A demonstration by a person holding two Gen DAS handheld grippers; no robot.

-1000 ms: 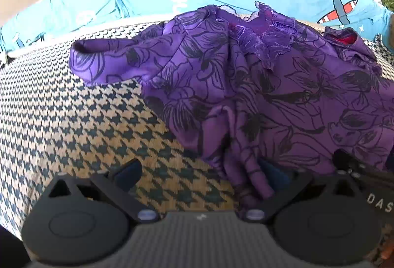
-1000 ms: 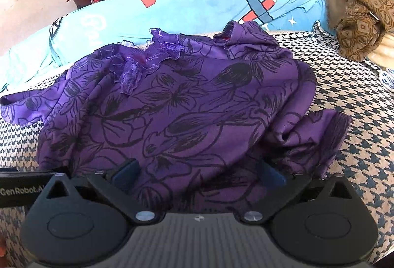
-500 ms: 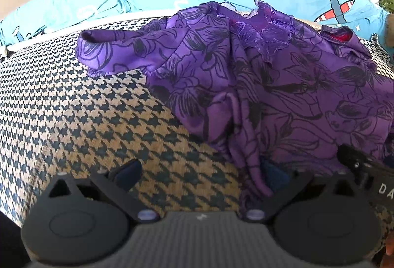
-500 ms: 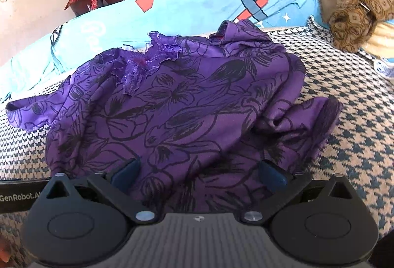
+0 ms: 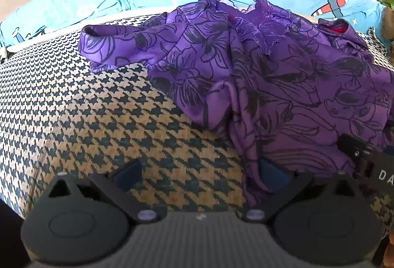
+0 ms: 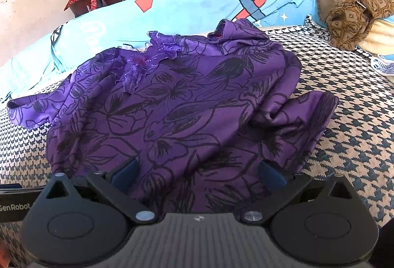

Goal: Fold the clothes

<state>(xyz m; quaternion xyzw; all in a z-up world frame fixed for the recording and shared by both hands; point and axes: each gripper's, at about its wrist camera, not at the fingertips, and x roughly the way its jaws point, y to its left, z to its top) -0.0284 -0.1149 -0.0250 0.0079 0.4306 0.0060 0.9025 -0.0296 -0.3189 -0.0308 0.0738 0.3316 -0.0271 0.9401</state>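
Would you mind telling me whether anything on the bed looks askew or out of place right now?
The purple floral garment lies bunched and wrinkled on the houndstooth cover, one sleeve splayed left, the other crumpled. Nothing looks damaged or spilled.

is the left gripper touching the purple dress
Touching. In the left wrist view, a hanging fold of the purple dress drapes against the left gripper's right finger; the jaws stand wide open.
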